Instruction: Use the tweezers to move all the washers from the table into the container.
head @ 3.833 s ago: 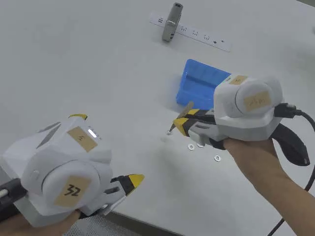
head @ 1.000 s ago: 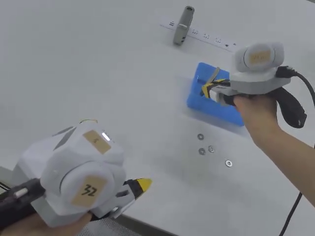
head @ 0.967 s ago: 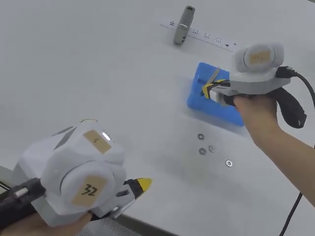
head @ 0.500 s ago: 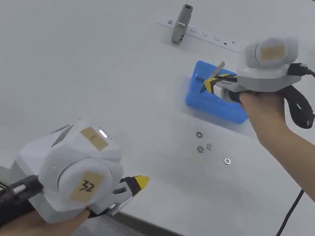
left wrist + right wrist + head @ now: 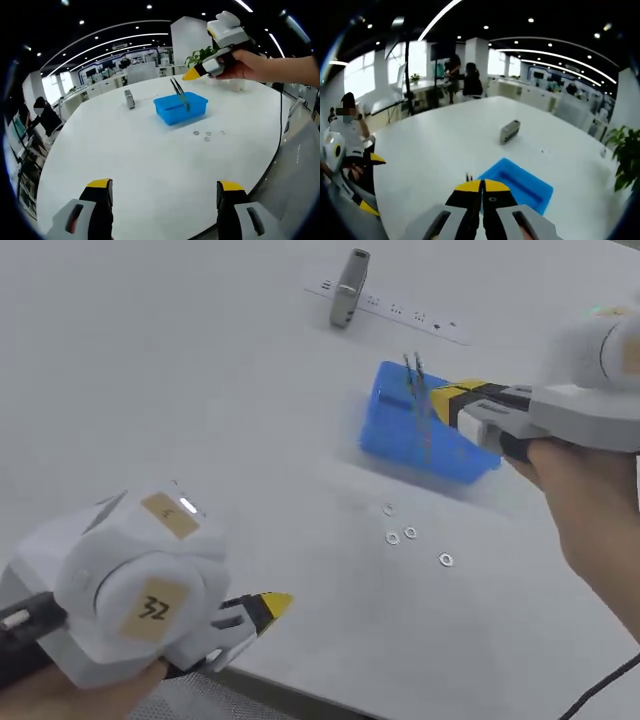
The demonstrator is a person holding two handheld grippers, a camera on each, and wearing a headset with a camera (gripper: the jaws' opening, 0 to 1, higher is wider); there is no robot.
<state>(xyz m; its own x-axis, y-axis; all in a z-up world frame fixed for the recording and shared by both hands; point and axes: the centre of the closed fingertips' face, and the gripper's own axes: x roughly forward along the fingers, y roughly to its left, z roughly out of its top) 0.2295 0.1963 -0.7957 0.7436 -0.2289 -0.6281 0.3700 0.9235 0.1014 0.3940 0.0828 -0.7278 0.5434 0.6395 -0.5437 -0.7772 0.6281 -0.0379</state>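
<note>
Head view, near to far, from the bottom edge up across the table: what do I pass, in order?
First the left gripper → washers → blue container → power strip. The right gripper, holding the tweezers, overlaps the container, so it is left out.

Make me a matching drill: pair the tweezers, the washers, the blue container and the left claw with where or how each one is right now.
Column one:
1. thin metal tweezers
2. small metal washers
3. blue plastic container
4. left claw

Column two:
A. open, holding nothing
B. loose on the white table
C. clamped in the right claw
D. between the washers and the white power strip

Pairs: 1-C, 2-B, 3-D, 4-A.
</note>
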